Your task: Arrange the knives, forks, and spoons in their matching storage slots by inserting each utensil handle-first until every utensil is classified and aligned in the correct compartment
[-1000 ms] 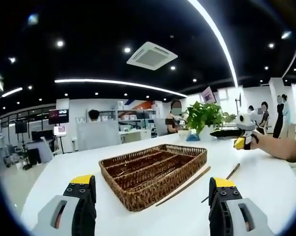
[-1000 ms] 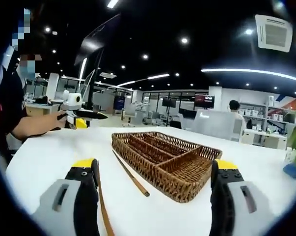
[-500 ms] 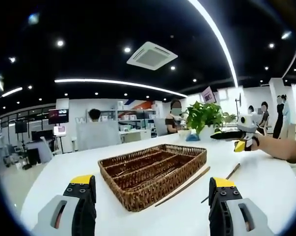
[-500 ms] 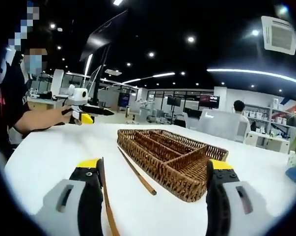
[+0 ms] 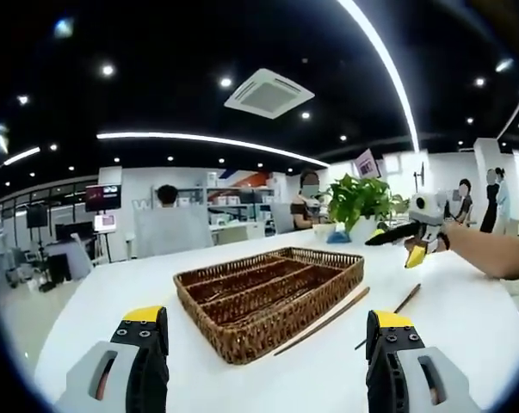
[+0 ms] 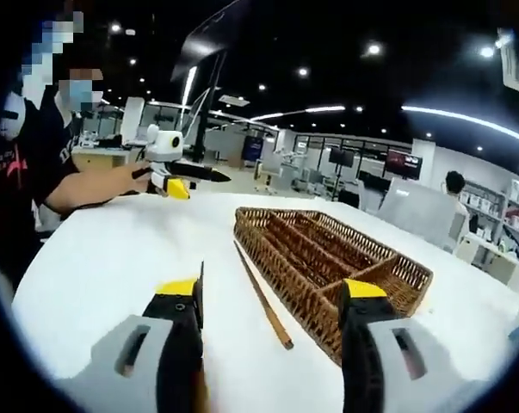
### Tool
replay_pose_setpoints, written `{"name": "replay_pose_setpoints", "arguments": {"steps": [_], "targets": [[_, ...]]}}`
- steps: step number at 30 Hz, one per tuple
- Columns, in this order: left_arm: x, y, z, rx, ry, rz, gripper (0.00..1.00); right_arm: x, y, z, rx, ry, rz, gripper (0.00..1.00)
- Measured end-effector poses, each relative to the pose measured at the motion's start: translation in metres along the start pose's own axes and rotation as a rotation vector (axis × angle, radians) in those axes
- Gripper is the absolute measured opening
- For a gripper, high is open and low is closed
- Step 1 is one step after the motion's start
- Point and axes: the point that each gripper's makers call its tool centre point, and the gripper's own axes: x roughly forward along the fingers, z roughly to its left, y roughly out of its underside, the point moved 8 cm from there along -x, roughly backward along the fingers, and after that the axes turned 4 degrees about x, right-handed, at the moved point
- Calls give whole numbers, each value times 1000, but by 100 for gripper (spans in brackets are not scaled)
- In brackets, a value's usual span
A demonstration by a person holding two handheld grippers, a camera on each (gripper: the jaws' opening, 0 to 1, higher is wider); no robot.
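Observation:
A brown wicker tray (image 5: 268,292) with long slots lies on the white table (image 5: 104,318), and no utensil shows in the slots. Two thin wooden utensils lie beside it: one (image 5: 324,320) along the tray's side, another (image 5: 397,308) further right. My left gripper (image 5: 268,331) is open and low over the table in front of the tray, holding nothing. My right gripper (image 6: 268,297) is open, its jaws either side of the tray's near corner (image 6: 371,297). One wooden utensil (image 6: 263,297) lies between them. A second (image 6: 200,288) runs along the inner side of the left jaw.
A person's forearm (image 5: 491,251) holds the right gripper (image 5: 414,234) above the table's right side. In the right gripper view the person (image 6: 44,163) sits at the left with the left gripper (image 6: 169,168) held out. A potted plant (image 5: 358,202) stands behind the tray.
The right gripper's jaws have come closer together and its view has moved nearer the tray. In the left gripper view, the right gripper has tilted and risen a little. The tray and utensils lie unmoved.

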Motion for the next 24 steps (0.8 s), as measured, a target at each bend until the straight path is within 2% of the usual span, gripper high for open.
{"name": "replay_pose_setpoints", "arguments": {"steps": [1,3,5,7,9,10,11,12,14,16,19,24], "targets": [[0,-1,0,2,1,-2,100,-2,-13,-2,23,-2,-74,57],[0,-1,0,0,4,-7,100,-3,-22,3,-12,-34,-116,60],[0,-1,1,-5,6,-9,100,2,-17,8,-53,-15,-72,58],[1,0,1,-9,5,-6,100,12,3,10,-95,-5,12,56],[1,0,1,-8,7,-3,100,20,28,9,-92,-27,129,44],[1,-1,1,-6,8,-6,100,22,39,9,-58,-55,173,38],[1,-2,0,-8,8,-12,100,23,43,8,-36,-64,168,33],[1,-2,0,-9,10,-17,100,24,45,2,-21,-57,151,33],[2,-1,0,-10,10,-13,100,25,50,-7,59,-54,124,38],[2,1,2,-13,6,-6,100,23,54,-17,49,-40,116,38],[1,1,5,-14,-2,-8,100,26,56,-20,65,-34,105,29],[1,0,4,-14,-5,-12,100,38,64,-19,48,-85,184,32]]}}
